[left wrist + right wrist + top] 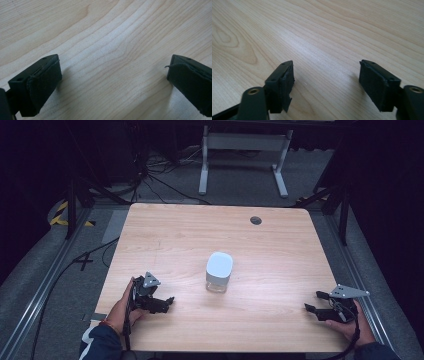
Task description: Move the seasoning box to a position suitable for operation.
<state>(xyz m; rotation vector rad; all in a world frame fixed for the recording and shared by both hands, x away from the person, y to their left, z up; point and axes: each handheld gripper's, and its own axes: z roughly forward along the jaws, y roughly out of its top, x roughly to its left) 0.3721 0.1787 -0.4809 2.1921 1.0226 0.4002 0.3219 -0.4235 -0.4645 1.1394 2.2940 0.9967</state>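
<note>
Jar (pixel 219 272): standing mid-counter (pixel 165 235), untouched.
Left tool (pixel 170 301): resting near front-left corner, jaws apart, empty.
Right tool (pixel 313 302): jaws apart, empty.
Progress: grasping not yet beginning.

One jar (pixel 219 272), white lid; two tools, left (pixel 166 303) and right (pixel 313 302); one table (pixel 280 245).

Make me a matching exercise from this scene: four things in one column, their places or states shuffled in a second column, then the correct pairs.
Column one:
1. jar
2. left gripper
3. right gripper
4. dark round hole

Column two:
A. jaws open, near the table's front right corner
B. in the tabletop near its far edge
C. upright at mid-table, white lid on
D. jaws open, near the front left edge

Pairs: 1-C, 2-D, 3-A, 4-B
</note>
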